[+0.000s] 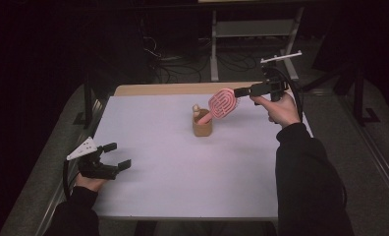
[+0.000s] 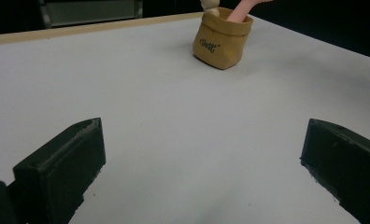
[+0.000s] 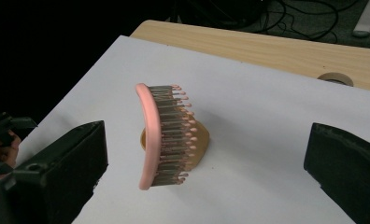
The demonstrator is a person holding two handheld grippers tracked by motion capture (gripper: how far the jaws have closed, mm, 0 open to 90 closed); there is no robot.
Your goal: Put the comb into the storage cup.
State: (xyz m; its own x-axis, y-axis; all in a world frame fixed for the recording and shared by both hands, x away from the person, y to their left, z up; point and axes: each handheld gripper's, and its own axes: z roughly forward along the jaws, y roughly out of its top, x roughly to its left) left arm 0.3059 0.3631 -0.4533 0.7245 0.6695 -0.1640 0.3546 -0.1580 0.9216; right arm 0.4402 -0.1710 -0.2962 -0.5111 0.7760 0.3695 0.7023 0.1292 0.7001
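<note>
While the high view is taken first, a pink hairbrush [image 1: 221, 104] is noted standing handle-down in a small tan pouch [image 1: 202, 127] near the middle of the white table [image 1: 182, 182]; its oval head leans up and toward the right gripper [image 1: 240, 92]. That gripper is held level just beside the brush head, and whether it touches the head cannot be told here. The left gripper [image 1: 115, 155] is rested at the near left edge of the table, well apart from the pouch, its fingers spread with nothing between them. A pale rounded object [image 1: 196, 108] is seen at the pouch's far rim; its kind cannot be told.

In the left gripper view, the two black fingers [image 2: 61, 172] are seen wide apart over bare table. The pouch [image 2: 222, 41] is seen farther off, upright, with the pink handle [image 2: 241, 11] rising from it.

In the right gripper view, the fingers [image 3: 57, 172] are spread wide, and the brush head [image 3: 167, 135] is seen edge-on between them, bristles to the right, touched by neither finger. The pouch [image 3: 199, 140] is partly hidden behind the head.

Judgement: the brush is taken as placed and released, so the main work appears done. What is left seems to be drawing the right gripper clear without knocking the leaning head.
</note>
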